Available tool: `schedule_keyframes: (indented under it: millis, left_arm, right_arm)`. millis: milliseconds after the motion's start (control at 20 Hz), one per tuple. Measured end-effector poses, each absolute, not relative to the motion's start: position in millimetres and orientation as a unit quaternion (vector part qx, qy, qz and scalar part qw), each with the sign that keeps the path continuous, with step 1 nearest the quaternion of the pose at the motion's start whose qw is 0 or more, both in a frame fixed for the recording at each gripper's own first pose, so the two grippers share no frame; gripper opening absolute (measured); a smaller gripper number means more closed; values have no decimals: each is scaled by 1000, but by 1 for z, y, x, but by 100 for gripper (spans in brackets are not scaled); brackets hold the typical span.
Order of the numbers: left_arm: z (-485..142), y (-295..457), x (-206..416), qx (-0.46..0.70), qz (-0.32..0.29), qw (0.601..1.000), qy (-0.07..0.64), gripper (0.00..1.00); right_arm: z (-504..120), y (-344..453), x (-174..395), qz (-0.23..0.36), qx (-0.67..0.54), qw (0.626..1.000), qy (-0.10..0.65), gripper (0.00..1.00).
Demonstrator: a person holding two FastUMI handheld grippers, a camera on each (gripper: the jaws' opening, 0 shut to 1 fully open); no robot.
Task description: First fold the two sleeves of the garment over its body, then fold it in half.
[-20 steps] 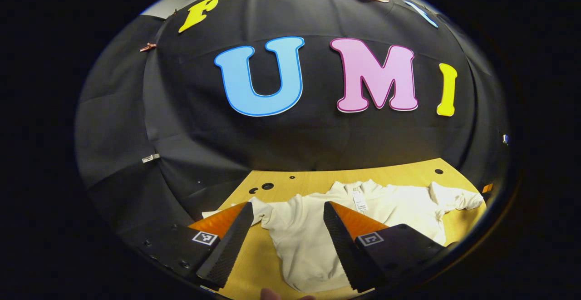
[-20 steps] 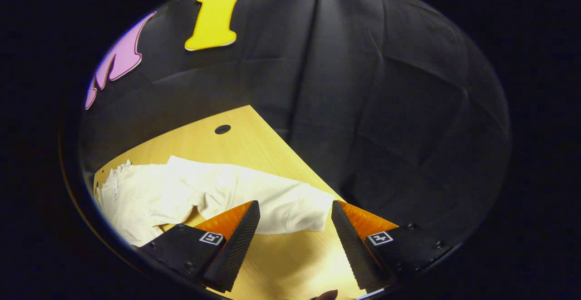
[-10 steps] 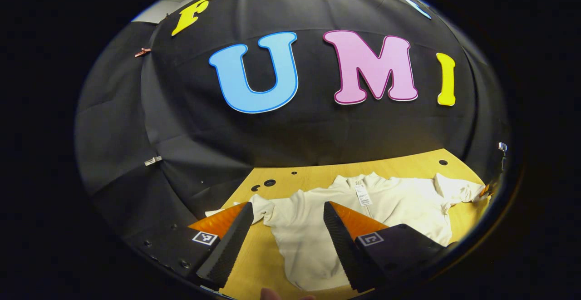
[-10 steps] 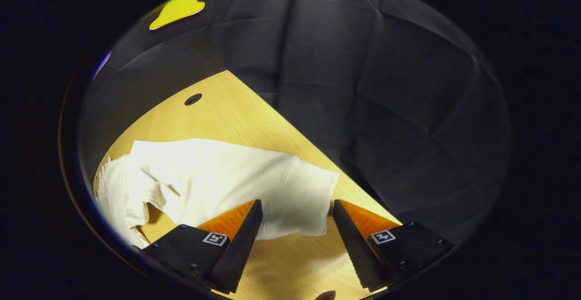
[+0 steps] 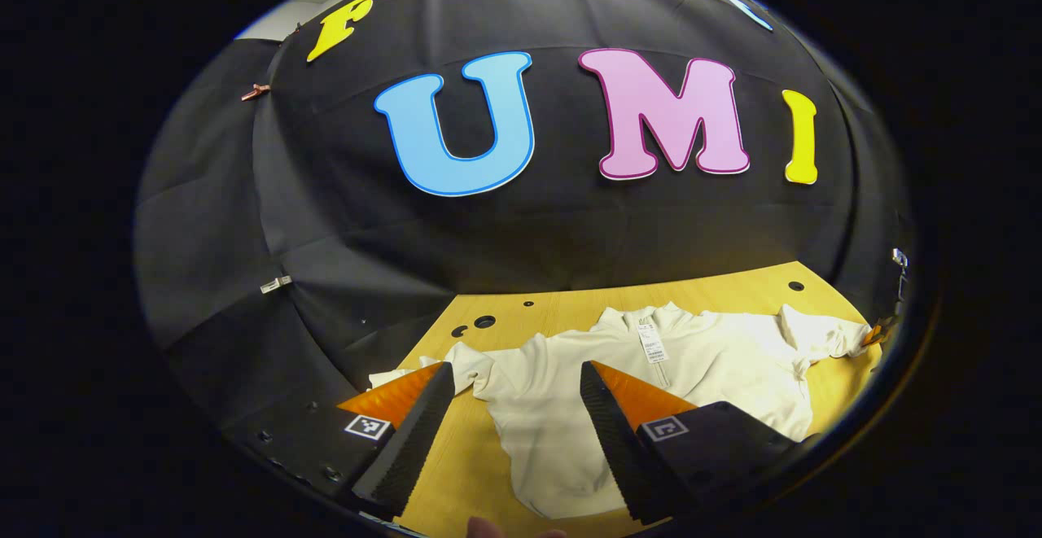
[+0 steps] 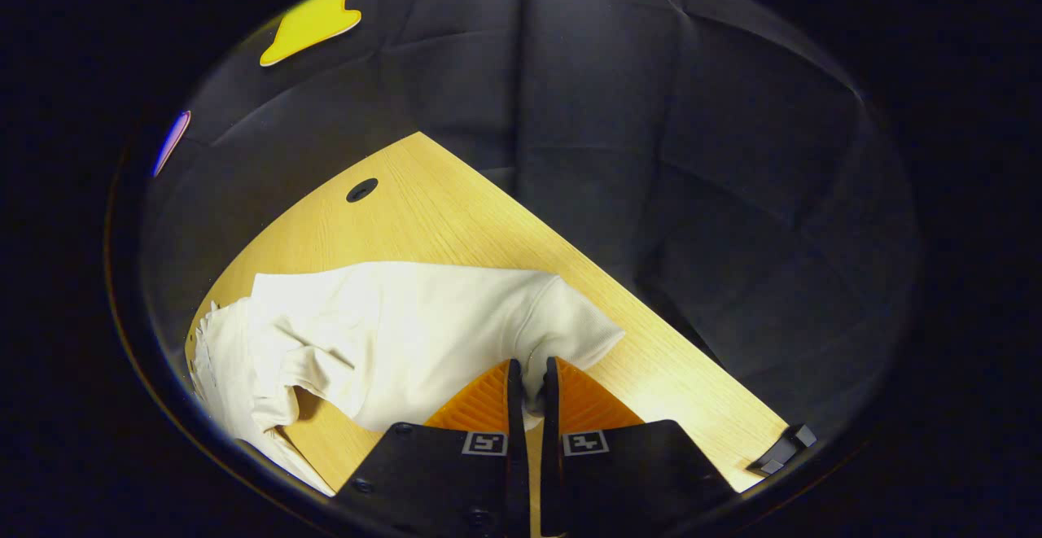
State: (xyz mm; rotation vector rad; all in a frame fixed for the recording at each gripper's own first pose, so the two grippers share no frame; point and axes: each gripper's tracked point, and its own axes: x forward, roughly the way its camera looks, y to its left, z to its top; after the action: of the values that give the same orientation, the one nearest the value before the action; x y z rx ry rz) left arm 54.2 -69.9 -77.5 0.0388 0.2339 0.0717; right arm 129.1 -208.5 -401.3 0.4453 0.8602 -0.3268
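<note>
A cream sweatshirt [image 5: 651, 383] lies spread on the wooden desk [image 5: 562, 314], collar toward the far edge where the black booth wall begins, a white tag [image 5: 650, 341] showing at the neckline. In the left gripper view the left gripper [image 5: 509, 416] hangs above the near left part of the garment with its two fingers spread wide and nothing between them; the left sleeve [image 5: 444, 363] runs out just beyond its left finger, and the body's hem sits near the lower edge of the view between the fingers. At the far right of that view the right sleeve [image 5: 822, 334] lies rumpled, and an orange finger of the right gripper [image 5: 875, 333] shows at its end. In the right gripper view the right gripper [image 6: 527, 391] has its fingers drawn almost together, pinching the cuff end of the right sleeve [image 6: 423, 326], a bit of cream cloth visible in the narrow gap between them. That sleeve stretches to the left from the cuff toward the bunched shoulder and body. A round hole [image 6: 361, 190] marks the desk's far part, and a small dark clip [image 6: 780, 448] sits at the desk's right edge.
</note>
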Motion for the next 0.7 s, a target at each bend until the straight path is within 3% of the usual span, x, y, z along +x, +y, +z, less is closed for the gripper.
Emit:
schedule_keyframes:
  millis: [350,700]
  left_arm:
    - [-82,-63,51,11,39,992,118,96]
    - [-81,-50,52,-2,43,993,110,96]
  right_arm:
    - [-357,-204,137,-133,210,899,360,10]
    - [-264,-129,178,-32,216,934,282,10]
